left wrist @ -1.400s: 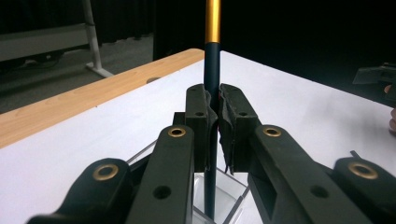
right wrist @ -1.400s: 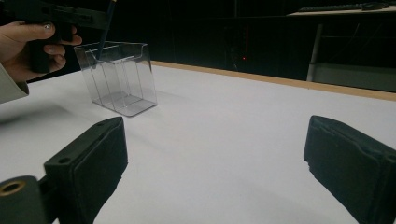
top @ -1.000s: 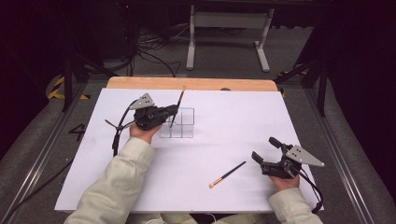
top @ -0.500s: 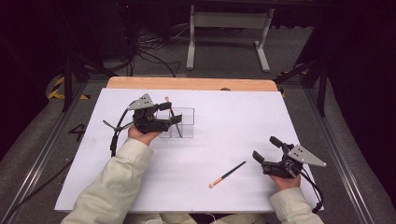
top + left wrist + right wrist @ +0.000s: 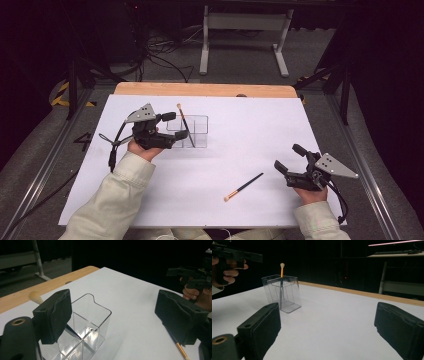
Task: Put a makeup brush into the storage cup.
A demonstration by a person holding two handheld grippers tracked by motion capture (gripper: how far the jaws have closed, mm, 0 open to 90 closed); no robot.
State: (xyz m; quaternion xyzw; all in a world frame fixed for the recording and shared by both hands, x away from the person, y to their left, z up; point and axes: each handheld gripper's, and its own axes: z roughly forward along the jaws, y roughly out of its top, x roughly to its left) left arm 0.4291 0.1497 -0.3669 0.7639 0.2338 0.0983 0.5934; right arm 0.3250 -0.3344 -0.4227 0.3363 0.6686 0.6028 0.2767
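Overhead, the high view shows a white table sheet (image 5: 240, 140) with a clear plastic organiser (image 5: 192, 131) standing left of centre, divided into compartments. One makeup brush (image 5: 184, 124) stands inside it, leaning, its pale tip poking above the rim toward the far side. The left gripper (image 5: 176, 126) sits just beside the organiser on its left, held in a hand with a light sleeve; its jaws have just been opening and now stand released, one toward the far side and one toward the near side of the container, with nothing pressed between them. A second brush (image 5: 243, 186) lies flat on the sheet toward the near right, well apart from the organiser. The right gripper (image 5: 288, 158) rests near that brush's dark end, jaws spread and holding nothing.

Next, the left gripper view looks past its own two black pads, wide apart, onto the organiser (image 5: 85, 325) below the left pad. The dark handle of the standing brush (image 5: 73, 332) crosses one compartment, and its blurred pale tip rises behind the pad. The orange end of the loose brush (image 5: 181, 351) shows at the lower right.

Finally, the right gripper view shows the organiser (image 5: 283, 293) upright on the sheet farther off, the brush (image 5: 281, 275) standing in it with orange ferrule and pale tip above the rim. The right gripper's jaws frame bare sheet.
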